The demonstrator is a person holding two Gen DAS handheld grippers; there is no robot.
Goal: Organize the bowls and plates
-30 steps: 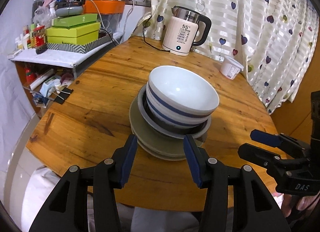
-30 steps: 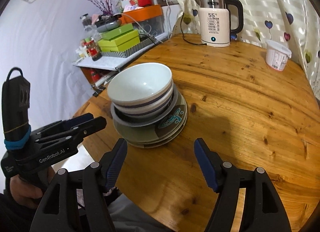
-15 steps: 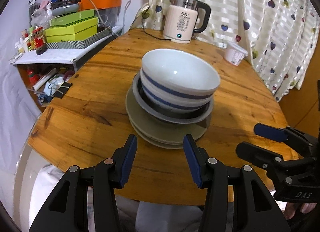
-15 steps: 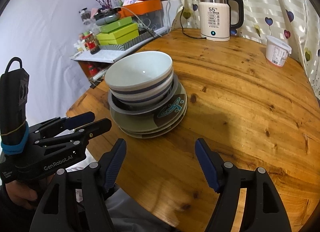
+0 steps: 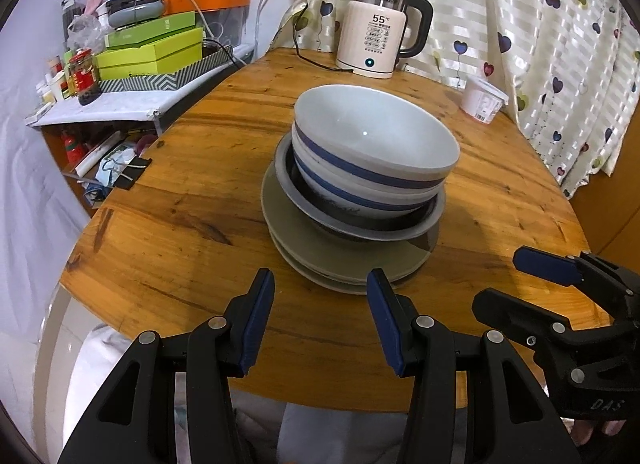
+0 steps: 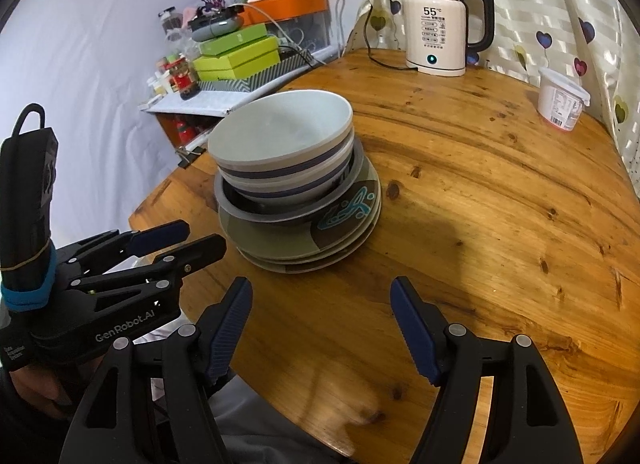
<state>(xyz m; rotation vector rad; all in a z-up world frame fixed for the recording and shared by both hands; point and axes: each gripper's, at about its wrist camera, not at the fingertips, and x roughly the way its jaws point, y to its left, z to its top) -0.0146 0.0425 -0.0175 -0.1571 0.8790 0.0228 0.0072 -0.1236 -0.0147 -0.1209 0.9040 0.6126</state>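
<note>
Wooden table (image 5: 168,224) bears stacked bowls (image 5: 372,160), kettle (image 5: 380,44) behind; both jaws spread, empty.

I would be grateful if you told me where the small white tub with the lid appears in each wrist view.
Left wrist view: the white tub sits at upper right, on the wooden table beside the heart-patterned curtain.
Right wrist view: the tub is at the far right edge, on the table near the curtain.
Shared landmark: the cream electric kettle, left of the tub in both views.
</note>
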